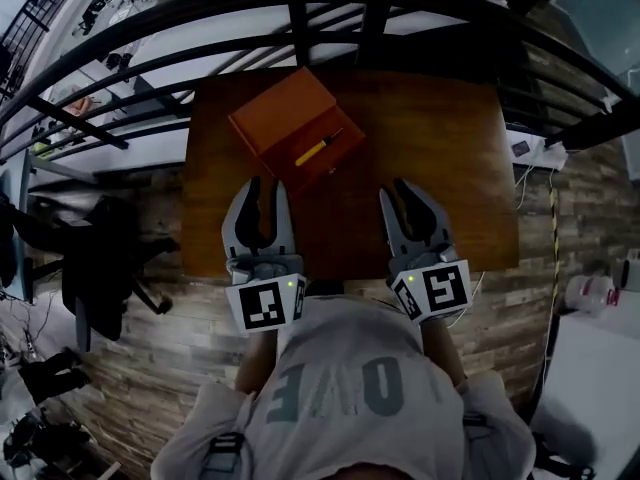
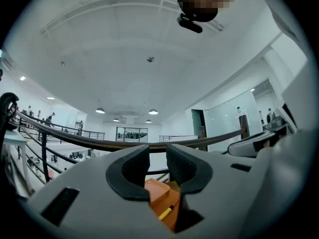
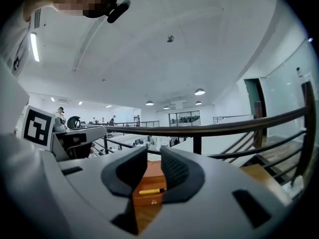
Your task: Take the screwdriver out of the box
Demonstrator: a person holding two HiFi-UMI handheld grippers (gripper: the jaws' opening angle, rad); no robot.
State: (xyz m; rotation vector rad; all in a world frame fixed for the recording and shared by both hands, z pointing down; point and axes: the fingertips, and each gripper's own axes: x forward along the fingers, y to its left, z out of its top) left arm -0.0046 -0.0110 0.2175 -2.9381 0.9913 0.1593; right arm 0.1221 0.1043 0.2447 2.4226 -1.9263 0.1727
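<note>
An open orange box stands on the brown table, at its far left. A yellow-handled screwdriver lies in the box's lower half. The lid is folded back towards the railing. Both grippers hover over the table's near edge, short of the box. My left gripper and my right gripper each have their jaws a narrow gap apart and hold nothing. In the left gripper view the box and screwdriver show beyond the left gripper. The right gripper likewise frames the box and screwdriver.
A black metal railing runs along the table's far side. A power strip with cables sits off the right edge, and a white container stands on the floor at the right. A dark office chair is at the left.
</note>
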